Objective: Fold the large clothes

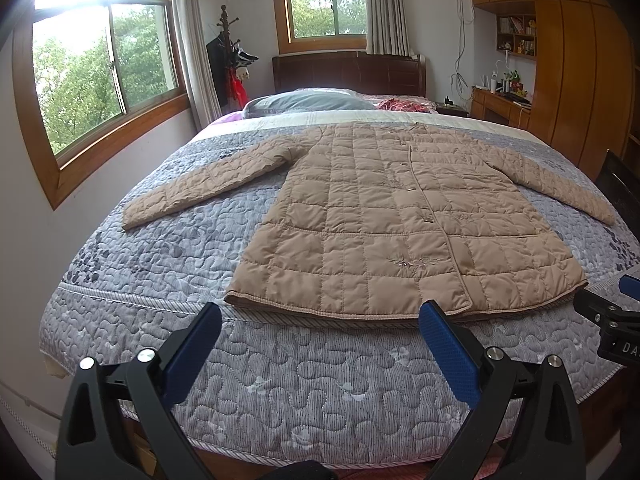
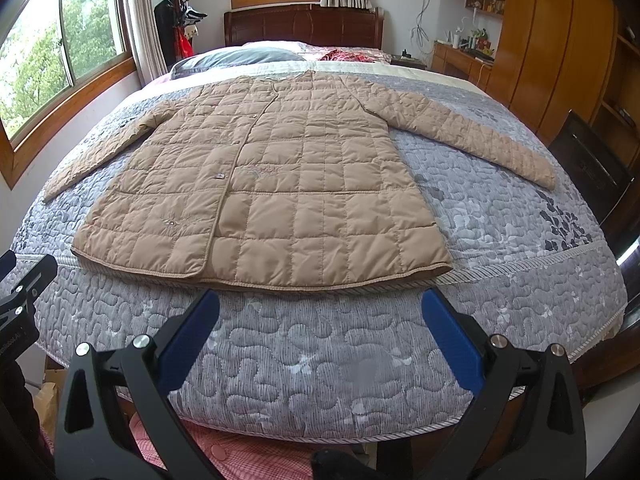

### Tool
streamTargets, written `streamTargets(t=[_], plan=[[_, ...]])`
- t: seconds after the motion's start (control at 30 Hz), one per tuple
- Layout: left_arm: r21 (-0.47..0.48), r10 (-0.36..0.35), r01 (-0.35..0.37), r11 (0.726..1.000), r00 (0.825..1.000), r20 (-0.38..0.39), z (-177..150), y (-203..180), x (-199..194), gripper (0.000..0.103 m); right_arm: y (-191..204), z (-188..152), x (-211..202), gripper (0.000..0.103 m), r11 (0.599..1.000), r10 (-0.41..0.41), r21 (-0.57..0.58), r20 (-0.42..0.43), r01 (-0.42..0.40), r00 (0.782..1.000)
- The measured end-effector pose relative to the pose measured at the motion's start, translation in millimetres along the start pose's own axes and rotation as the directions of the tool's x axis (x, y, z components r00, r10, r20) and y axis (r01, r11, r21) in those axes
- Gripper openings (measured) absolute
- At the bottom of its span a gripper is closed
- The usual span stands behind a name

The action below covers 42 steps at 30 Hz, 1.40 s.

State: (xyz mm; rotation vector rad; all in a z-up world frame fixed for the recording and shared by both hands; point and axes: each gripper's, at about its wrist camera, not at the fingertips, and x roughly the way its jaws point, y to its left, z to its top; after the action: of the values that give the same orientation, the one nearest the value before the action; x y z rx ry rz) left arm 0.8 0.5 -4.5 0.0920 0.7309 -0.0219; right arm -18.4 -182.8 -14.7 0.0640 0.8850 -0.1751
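Observation:
A tan quilted coat [image 1: 392,216] lies flat and face up on the bed, both sleeves spread outward, hem toward me; it also shows in the right wrist view [image 2: 272,184]. My left gripper [image 1: 320,316] is open and empty, hovering just short of the hem's left half. My right gripper [image 2: 320,300] is open and empty, just short of the hem's right half. The right gripper also shows at the right edge of the left wrist view [image 1: 616,312], and the left gripper at the left edge of the right wrist view [image 2: 20,292].
The bed has a grey patterned quilt [image 1: 280,384]. A grey pillow [image 1: 308,102] and red fabric [image 1: 404,105] lie by the dark headboard [image 1: 348,72]. A coat stand [image 1: 230,60] is at back left, a wooden wardrobe [image 1: 572,80] and desk at right, a dark chair [image 2: 592,168] beside the bed.

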Motion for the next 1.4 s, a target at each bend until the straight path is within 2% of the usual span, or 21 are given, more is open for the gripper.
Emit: streamTargets(t=[0.4, 0.83, 0.9, 1.0, 1.03, 1.1, 1.17, 1.23, 1.33, 1.4], plan=[[0.003, 0.003, -0.003, 1.000, 1.000, -0.002, 1.5, -0.1, 1.0, 0.099, 0.1, 1.1, 1.7, 0.100, 1.000, 0.000, -0.003, -0.003, 0.000, 1.000], [0.027, 0.003, -0.002, 1.000, 0.999, -0.035, 12.0, -9.1, 18.9, 0.099, -8.5, 12.8, 18.2, 0.100, 1.000, 0.000, 0.001, -0.022, 0.000, 1.000], [0.038, -0.003, 0.005, 0.999, 0.999, -0.045, 14.8, -12.6, 24.2, 0.099, -11.5, 17.0, 23.4, 0.100, 1.000, 0.011, 0.001, -0.029, -0.010, 1.000], [0.060, -0.054, 0.059, 0.996, 0.995, -0.086, 25.7, -20.3, 40.0, 0.099, -23.8, 28.8, 38.4, 0.100, 0.997, 0.083, 0.013, -0.077, -0.082, 0.994], [0.071, -0.093, 0.101, 0.992, 0.989, -0.118, 33.5, -25.4, 51.7, 0.099, -32.4, 35.7, 47.5, 0.100, 0.993, 0.115, 0.015, -0.105, -0.114, 0.988], [0.091, -0.127, 0.143, 0.985, 0.978, -0.165, 44.3, -33.0, 68.2, 0.099, -48.6, 49.0, 63.1, 0.100, 0.991, 0.134, 0.031, -0.151, -0.131, 0.979], [0.126, -0.143, 0.172, 0.977, 0.967, -0.211, 62.4, -47.1, 93.0, 0.099, -77.7, 69.4, 78.9, 0.100, 0.993, 0.106, 0.067, -0.163, -0.096, 0.981], [0.166, -0.141, 0.186, 0.968, 0.957, -0.253, 81.2, -63.0, 116.0, 0.099, -116.0, 93.1, 90.5, 0.100, 0.994, 0.045, 0.105, -0.140, -0.030, 0.989], [0.168, -0.161, 0.218, 0.961, 0.940, -0.303, 113.1, -85.4, 148.6, 0.099, -176.8, 120.4, 108.1, 0.100, 0.979, 0.022, 0.203, -0.121, 0.003, 0.992], [0.115, -0.251, 0.305, 0.945, 0.906, -0.341, 138.9, -102.5, 173.0, 0.099, -233.9, 137.1, 126.5, 0.100, 0.949, 0.046, 0.315, -0.114, -0.008, 0.992]])
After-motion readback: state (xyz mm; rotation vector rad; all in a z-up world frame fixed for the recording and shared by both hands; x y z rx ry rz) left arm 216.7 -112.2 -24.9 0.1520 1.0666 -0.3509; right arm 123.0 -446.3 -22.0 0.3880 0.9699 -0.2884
